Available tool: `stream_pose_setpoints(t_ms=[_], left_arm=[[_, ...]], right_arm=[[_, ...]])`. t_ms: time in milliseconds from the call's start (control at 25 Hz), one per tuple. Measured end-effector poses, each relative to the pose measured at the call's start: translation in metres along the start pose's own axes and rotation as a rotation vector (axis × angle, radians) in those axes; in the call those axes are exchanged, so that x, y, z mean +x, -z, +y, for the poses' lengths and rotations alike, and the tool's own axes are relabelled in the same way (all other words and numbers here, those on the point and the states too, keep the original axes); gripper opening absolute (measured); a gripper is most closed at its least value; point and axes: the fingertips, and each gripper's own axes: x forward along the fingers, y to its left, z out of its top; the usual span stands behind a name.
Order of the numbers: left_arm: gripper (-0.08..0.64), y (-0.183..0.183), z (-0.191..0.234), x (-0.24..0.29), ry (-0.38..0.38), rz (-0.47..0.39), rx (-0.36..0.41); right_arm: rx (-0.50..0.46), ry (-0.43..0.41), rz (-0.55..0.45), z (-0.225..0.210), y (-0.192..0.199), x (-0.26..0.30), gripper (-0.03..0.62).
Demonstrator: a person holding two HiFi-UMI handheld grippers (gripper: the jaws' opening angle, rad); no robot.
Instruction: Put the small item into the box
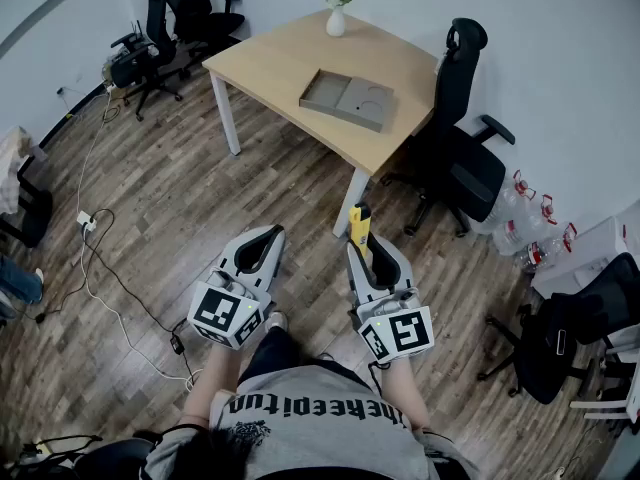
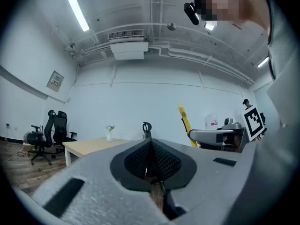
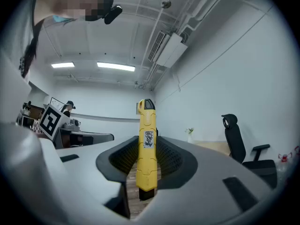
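Carrying step, as I read it: right gripper (image 1: 362, 250) has its fingers clamped on the yellow knife (image 3: 146, 144), which stands upright between them with its black tip up. Left gripper (image 2: 149, 161) has its fingers pressed together on nothing. Both are held out level in front of the person, over the wood floor and well apart from the desk (image 1: 270, 58). The grey box (image 1: 345, 98) lies open and flat by the desk's right edge, and a vase (image 1: 336, 18) stands at the far corner. To do it well: walk up to the near edge, keep the clamp firm so the knife doesn't slip or tilt, bring it over an open compartment and lower it inside before letting go, so it won't bounce out. The left could steady the box rim if it slides. Writing: a small white sticker on the knife has a blue scrawl, unreadable; the shirt print is upside down and unclear; the cubes carry only square markers.
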Motion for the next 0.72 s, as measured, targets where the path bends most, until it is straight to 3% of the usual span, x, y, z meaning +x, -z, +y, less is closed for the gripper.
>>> stream_pose_setpoints(t_ms=[720], left_arm=[[0.017,-0.007,0.044,0.011,0.038,-0.003,0.022]], right_arm=[[-0.006,0.030,-0.003,0.010,0.002,0.046,0.120]])
